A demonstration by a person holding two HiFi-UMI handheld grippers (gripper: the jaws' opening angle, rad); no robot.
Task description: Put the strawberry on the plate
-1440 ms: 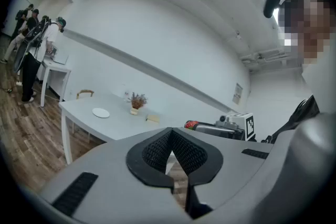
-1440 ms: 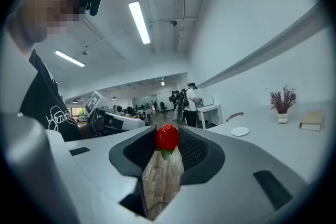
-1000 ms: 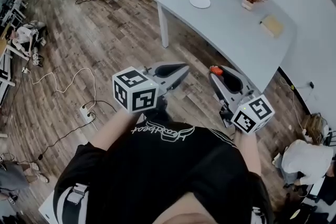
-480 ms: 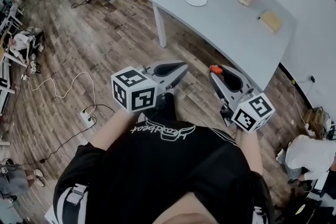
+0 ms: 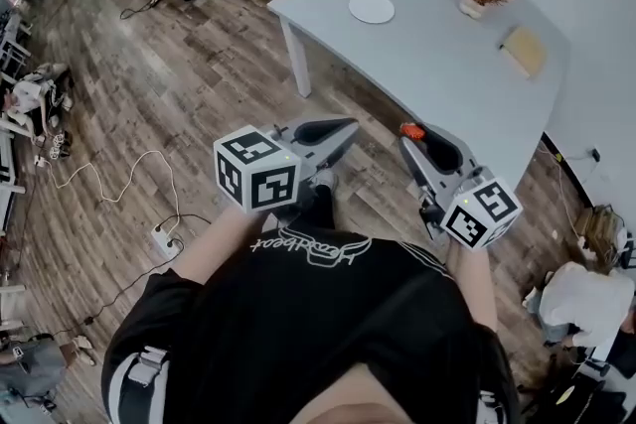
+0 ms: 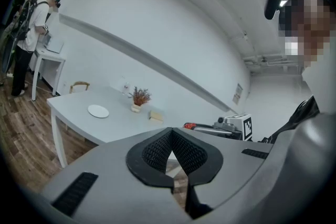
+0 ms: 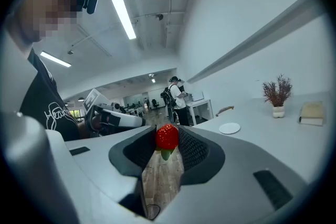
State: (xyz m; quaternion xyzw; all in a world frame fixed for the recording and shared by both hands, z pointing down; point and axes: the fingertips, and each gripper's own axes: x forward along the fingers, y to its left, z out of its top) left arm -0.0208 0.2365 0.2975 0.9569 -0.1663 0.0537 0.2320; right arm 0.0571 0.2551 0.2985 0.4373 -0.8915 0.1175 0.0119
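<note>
Overhead, in the head view, a person in a black shirt (image 5: pixel 318 313) stands on a wood-plank floor (image 5: pixel 179 65), well apart from a pale grey rectangular table (image 5: pixel 447 65) that carries a small round white plate (image 5: pixel 372 8). The right gripper (image 5: pixel 409 133) pinches a small red strawberry (image 5: pixel 411 130) at its tips. The left gripper (image 5: pixel 348 127) points forward beside it, near but not touching.

In the left gripper view, that gripper's black ribbed jaws meet at their tips with nothing between them, and the table and plate sit far ahead.

In the right gripper view, the jaws are clamped on the strawberry, its green leaves hanging down, in the air over the floor. The plate lies on the table, well off to the right.
</note>
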